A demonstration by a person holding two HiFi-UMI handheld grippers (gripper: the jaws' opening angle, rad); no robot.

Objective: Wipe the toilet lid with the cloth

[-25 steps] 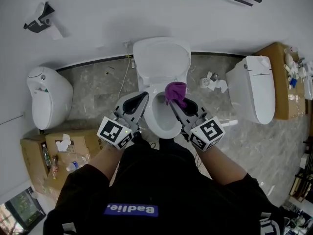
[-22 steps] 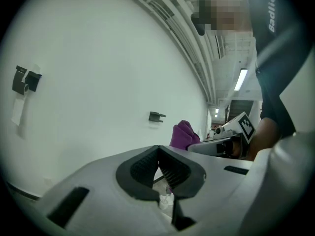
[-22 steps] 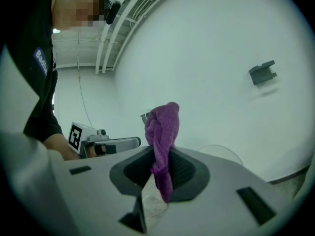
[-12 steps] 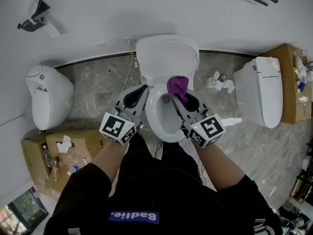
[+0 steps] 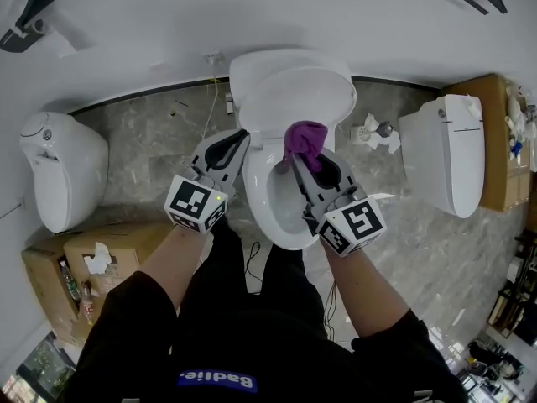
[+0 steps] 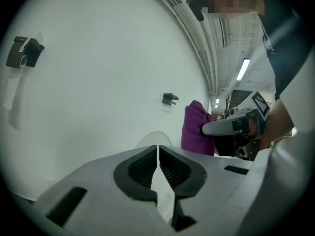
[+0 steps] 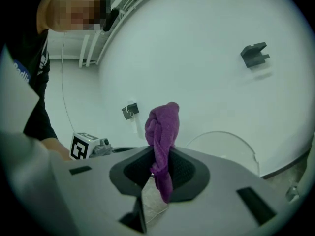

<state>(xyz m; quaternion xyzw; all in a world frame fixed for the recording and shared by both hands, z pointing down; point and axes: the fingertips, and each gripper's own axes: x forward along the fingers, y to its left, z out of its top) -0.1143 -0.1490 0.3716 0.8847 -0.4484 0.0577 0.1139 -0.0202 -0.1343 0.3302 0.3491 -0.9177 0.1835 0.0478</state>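
Note:
The white toilet stands in the middle of the head view with its lid (image 5: 295, 86) raised above the open bowl (image 5: 281, 196). My right gripper (image 5: 299, 159) is shut on a bunched purple cloth (image 5: 304, 138), which sticks up over the back of the seat just below the lid. In the right gripper view the cloth (image 7: 164, 129) hangs between the pads, with the lid (image 7: 221, 146) behind it. My left gripper (image 5: 242, 138) is shut and empty beside the seat's left edge. In the left gripper view its jaws (image 6: 158, 150) meet, and the cloth (image 6: 195, 129) shows to the right.
A second white toilet (image 5: 59, 175) sits at the left and a third (image 5: 440, 154) at the right. Cardboard boxes (image 5: 80, 263) with clutter lie at the lower left, another box (image 5: 497, 141) at the far right. Crumpled tissue (image 5: 373, 133) lies on the marble floor.
Both grippers have sunk and moved closer to the raised lid. The purple cloth stays in the right gripper. The left gripper remains shut and empty.

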